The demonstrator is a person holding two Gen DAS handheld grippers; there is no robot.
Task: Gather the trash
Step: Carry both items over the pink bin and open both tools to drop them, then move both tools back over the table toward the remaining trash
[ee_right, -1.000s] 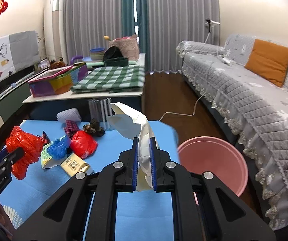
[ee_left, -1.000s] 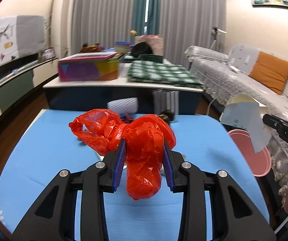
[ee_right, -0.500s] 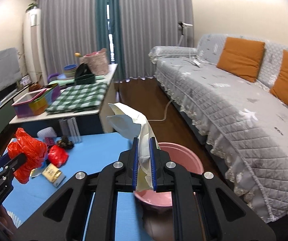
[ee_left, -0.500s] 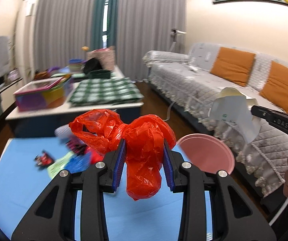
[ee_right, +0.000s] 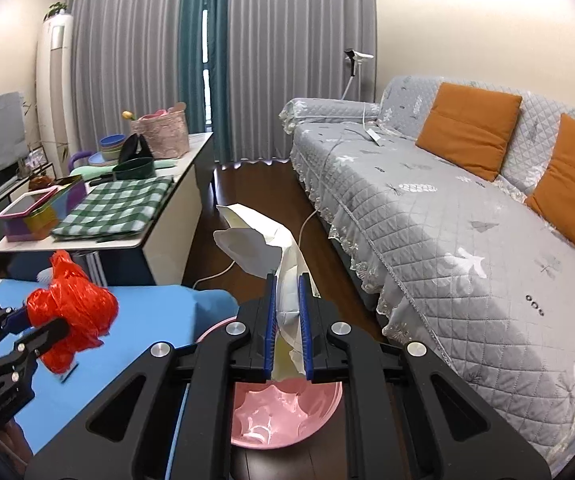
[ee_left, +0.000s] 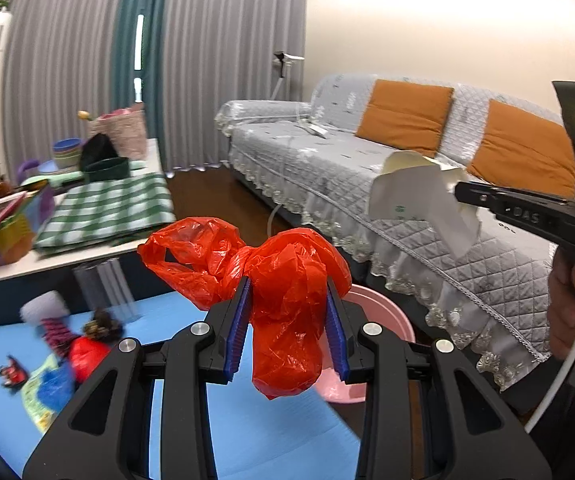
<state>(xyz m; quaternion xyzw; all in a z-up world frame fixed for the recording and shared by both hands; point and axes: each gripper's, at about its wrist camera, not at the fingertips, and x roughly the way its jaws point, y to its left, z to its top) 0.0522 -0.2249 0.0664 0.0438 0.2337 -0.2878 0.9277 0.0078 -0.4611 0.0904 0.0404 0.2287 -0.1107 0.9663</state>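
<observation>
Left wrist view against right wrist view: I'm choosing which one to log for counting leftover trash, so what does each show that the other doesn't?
Only the left wrist view shows the trash on the blue mat: a small red bag and wrappers. Only the right wrist view shows the inside of the pink basin. Both show the left tool gripping the red plastic bag and the right tool gripping the white paper carton.

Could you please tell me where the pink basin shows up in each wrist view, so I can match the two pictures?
Left wrist: pink basin right of centre, partly hidden behind the red bag.
Right wrist: pink basin bottom centre, directly below the white paper.
Shared landmark: the grey sofa.
</observation>
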